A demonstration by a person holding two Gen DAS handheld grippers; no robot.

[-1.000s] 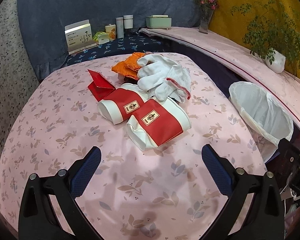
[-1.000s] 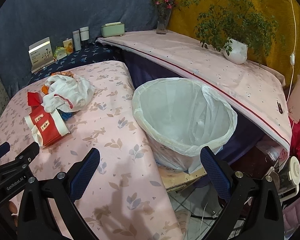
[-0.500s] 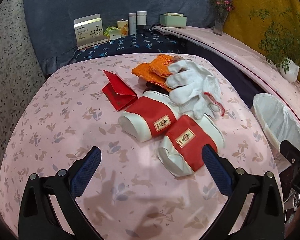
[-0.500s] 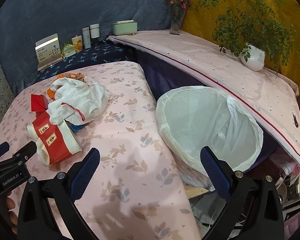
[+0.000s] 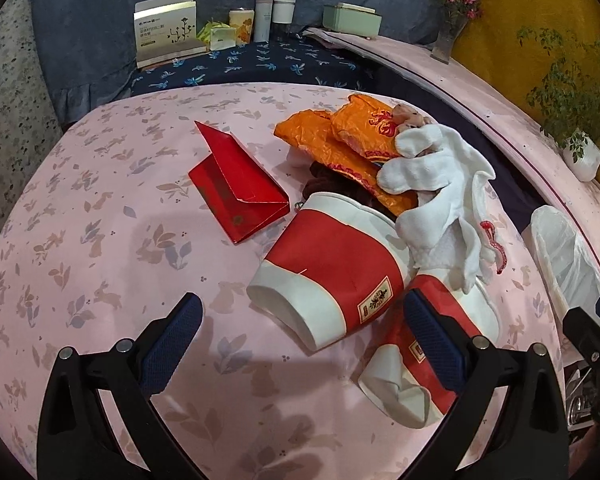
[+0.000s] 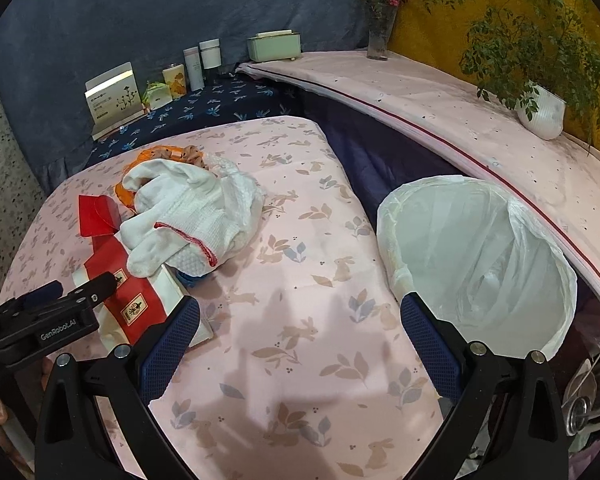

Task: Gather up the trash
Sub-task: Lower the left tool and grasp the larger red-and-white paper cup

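Note:
A heap of trash lies on the pink cloth-covered table (image 5: 100, 208): two red-and-white paper cups (image 5: 332, 284) on their sides, a folded red envelope (image 5: 236, 196), orange wrappers (image 5: 340, 140) and white gloves (image 5: 440, 196). My left gripper (image 5: 300, 340) is open, its fingers astride the nearer end of the first cup, with the second cup (image 5: 404, 384) under its right finger. In the right wrist view the gloves (image 6: 188, 208) and cups (image 6: 136, 304) lie at the left. My right gripper (image 6: 300, 344) hangs open over bare cloth beside the white-lined bin (image 6: 476, 256).
A dark blue shelf (image 5: 260, 64) behind the table carries a card box (image 5: 166, 28), small bottles and a green tin (image 5: 352, 20). A pink ledge (image 6: 460, 120) on the right holds a flower vase (image 6: 378, 36) and a potted plant (image 6: 540, 108). The left gripper (image 6: 52, 316) shows at the right view's left edge.
My left gripper has moved forward and left, closer to the cups, which now lie between its fingers. My right gripper has shifted left, so the bin sits further right in view.

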